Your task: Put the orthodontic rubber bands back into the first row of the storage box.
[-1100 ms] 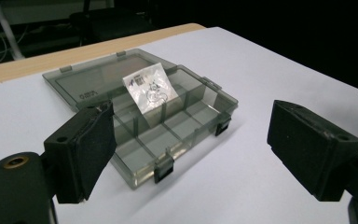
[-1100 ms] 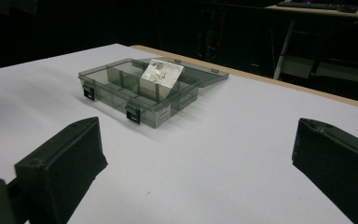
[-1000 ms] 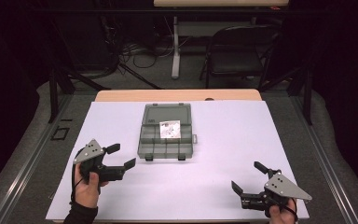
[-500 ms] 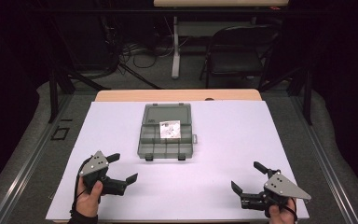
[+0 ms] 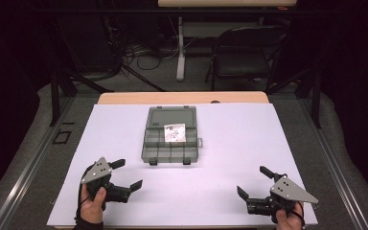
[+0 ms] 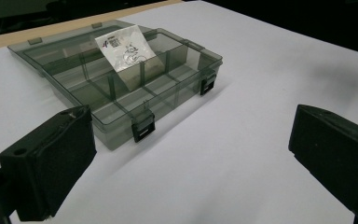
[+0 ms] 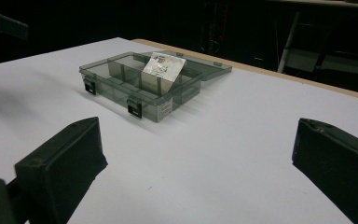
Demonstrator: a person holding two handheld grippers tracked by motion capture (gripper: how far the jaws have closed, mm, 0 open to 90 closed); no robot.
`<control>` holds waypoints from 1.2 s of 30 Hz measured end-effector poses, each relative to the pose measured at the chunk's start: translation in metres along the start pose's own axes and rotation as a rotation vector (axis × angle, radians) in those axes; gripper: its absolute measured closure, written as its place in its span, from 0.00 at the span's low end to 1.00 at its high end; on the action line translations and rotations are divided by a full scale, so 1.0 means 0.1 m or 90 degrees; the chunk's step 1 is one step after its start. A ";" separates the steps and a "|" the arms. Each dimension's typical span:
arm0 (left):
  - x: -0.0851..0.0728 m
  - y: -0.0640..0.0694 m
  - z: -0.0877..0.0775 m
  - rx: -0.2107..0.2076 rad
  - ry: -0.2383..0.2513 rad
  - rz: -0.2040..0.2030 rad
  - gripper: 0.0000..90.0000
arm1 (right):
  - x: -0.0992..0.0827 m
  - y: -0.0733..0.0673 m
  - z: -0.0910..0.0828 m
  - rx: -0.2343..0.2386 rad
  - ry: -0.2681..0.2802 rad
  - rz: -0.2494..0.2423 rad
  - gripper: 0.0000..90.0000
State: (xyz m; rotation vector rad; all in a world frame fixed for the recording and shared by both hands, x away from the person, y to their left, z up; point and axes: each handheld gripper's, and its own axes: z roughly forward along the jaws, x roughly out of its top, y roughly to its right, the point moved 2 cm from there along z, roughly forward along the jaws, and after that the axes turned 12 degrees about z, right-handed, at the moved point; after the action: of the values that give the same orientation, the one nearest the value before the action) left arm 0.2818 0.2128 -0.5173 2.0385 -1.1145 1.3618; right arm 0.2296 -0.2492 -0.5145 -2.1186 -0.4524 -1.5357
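Observation:
A smoky grey compartment box (image 5: 170, 143) lies mid-table with two black latches on its near side. Its lid seems to lie open flat behind it. A small white printed packet (image 5: 175, 132) stands tilted in one compartment. My left gripper (image 5: 128, 173) is open near the front left, jaws toward the box, nothing between them. My right gripper (image 5: 253, 181) is open at the front right, also empty. The left gripper view looks across my left gripper (image 6: 191, 158) at the box (image 6: 121, 88) and packet (image 6: 123, 46). Beyond my right gripper (image 7: 196, 163) sit the box (image 7: 116, 81) and packet (image 7: 163, 65).
A white sheet (image 5: 230, 143) covers the table, with a wooden edge (image 5: 182, 98) at the far side. Behind the table are a black chair (image 5: 244, 62), a table leg and floor cables. Metal rails run along both sides.
My left gripper has pulled back toward the table's front edge and slightly right, away from the box. The right gripper has barely moved.

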 end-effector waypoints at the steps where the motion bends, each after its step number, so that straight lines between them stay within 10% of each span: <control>1: 0.00 0.00 0.00 0.003 0.001 0.002 0.01 | 0.00 0.00 0.00 0.000 0.000 -0.001 0.01; 36: -0.04 -0.09 -0.04 0.033 -0.012 0.003 0.01 | -0.02 0.03 0.02 -0.001 -0.009 0.001 0.02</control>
State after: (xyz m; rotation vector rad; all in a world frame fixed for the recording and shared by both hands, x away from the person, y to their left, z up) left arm 0.2856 0.2225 -0.5189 2.0900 -1.1033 1.3905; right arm 0.2323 -0.2508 -0.5171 -2.1318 -0.4548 -1.5226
